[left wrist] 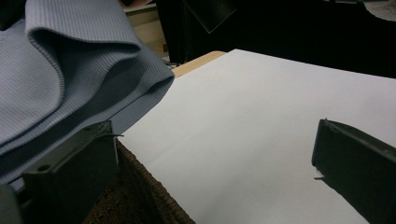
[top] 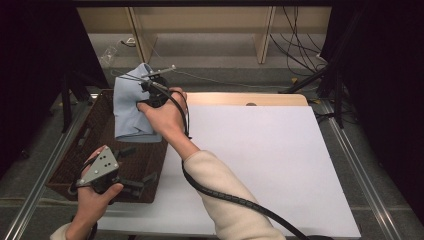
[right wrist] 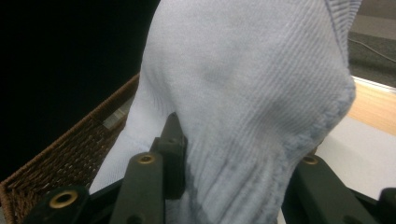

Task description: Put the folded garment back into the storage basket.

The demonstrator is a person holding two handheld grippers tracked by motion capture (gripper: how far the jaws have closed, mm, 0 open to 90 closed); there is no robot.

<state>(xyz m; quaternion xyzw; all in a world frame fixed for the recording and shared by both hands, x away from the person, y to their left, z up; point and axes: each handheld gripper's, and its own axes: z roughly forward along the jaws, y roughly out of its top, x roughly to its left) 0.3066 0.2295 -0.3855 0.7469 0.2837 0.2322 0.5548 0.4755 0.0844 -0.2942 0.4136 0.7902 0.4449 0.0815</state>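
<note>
White paper is covering the bench (top: 260,165), with a wicker basket (top: 75,160) sitting off its left edge. You are lifting a pale blue garment (top: 131,105) above the basket's far end, right gripper (top: 150,92) jaws clamping the fabric. Your left gripper (top: 137,184) is waiting, jaws wide and empty, over the basket's near end. That bunched grip risks slipping, or the hanging hem catching on the weave.

Even overhead light brightens the white desk (top: 260,150) without glare, the surroundings fall dark, and both gripper views look soft and grainy.
</note>
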